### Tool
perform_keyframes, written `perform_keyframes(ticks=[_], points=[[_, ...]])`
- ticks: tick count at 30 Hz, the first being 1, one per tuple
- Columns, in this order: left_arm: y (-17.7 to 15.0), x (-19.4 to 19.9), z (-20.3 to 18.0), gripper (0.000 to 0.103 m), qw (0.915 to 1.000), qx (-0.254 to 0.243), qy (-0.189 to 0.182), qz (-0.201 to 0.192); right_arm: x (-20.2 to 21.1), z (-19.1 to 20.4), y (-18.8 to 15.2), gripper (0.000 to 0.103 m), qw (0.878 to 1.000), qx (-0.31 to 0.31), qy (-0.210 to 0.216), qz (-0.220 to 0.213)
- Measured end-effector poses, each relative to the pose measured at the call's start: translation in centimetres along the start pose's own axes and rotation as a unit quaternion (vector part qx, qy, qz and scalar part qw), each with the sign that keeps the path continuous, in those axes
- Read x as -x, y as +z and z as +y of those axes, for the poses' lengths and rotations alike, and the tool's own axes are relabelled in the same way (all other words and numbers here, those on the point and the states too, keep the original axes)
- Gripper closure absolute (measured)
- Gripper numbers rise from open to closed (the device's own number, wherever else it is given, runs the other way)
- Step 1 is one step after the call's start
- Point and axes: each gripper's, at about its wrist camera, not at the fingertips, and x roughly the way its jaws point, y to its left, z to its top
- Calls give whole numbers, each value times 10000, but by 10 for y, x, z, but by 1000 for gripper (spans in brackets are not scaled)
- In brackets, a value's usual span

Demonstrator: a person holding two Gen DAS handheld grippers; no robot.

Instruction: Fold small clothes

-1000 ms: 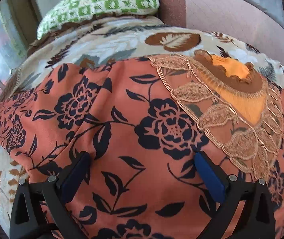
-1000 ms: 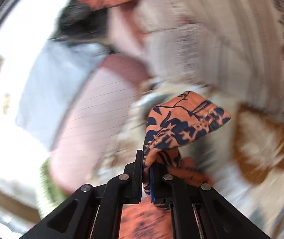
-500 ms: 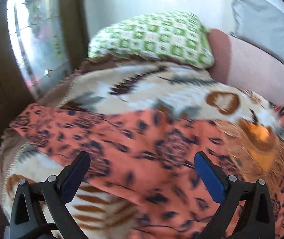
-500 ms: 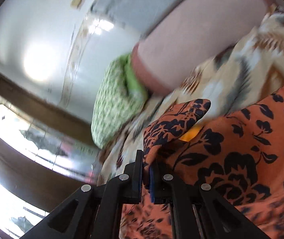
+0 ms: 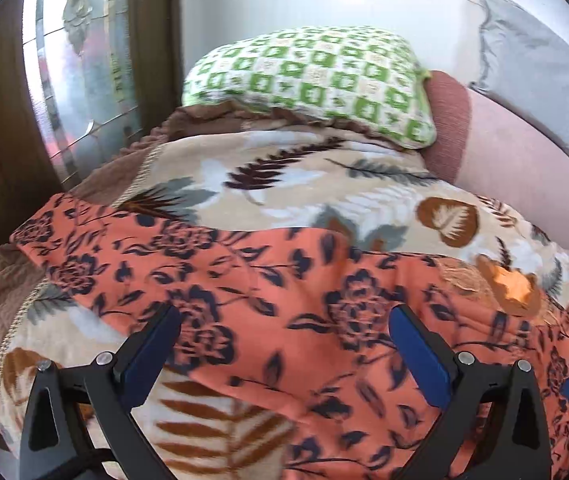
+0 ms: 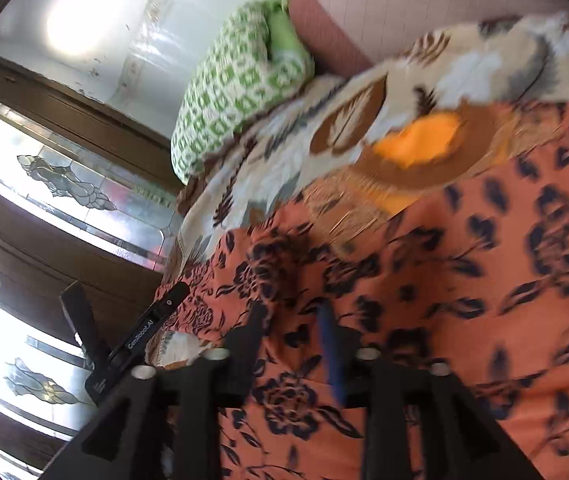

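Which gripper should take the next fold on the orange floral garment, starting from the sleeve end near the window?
Left, probably. The left gripper hangs open over the orange floral garment near that sleeve end. The right gripper, jaws opening with nothing pinched, sits nearer the embroidered neckline.

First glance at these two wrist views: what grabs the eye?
The orange floral garment with dark blue blooms, spread over the leaf-print blanket, fills the foreground of both views. Behind it, a green-and-white checked pillow lies at the blanket's far end. A bright orange neckline patch with lace trim shows at the garment's top.
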Motion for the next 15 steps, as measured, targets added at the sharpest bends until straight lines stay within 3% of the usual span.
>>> perform_keyframes(ticks=[1, 3, 6, 11, 15], points=[[-1, 1, -7, 0, 10000, -51, -60, -34, 17, -8, -1, 28, 9998, -23, -35, -217], [-4, 4, -21, 0, 9996, -176, -194, -108, 43, -20, 2, 29, 9976, -131, -173, -656], [-7, 18, -40, 0, 9973, -319, -496, -438, 76, -50, 12, 29, 9934, -523, -297, -979], [-24, 40, -90, 0, 9871, -909, -1055, -789, 111, -114, 13, 29, 9770, -1611, 11, -1399], [-34, 22, -125, 0, 9870, -1384, -476, -658, 109, -123, 17, 29, 9750, -1783, 128, -1320]])
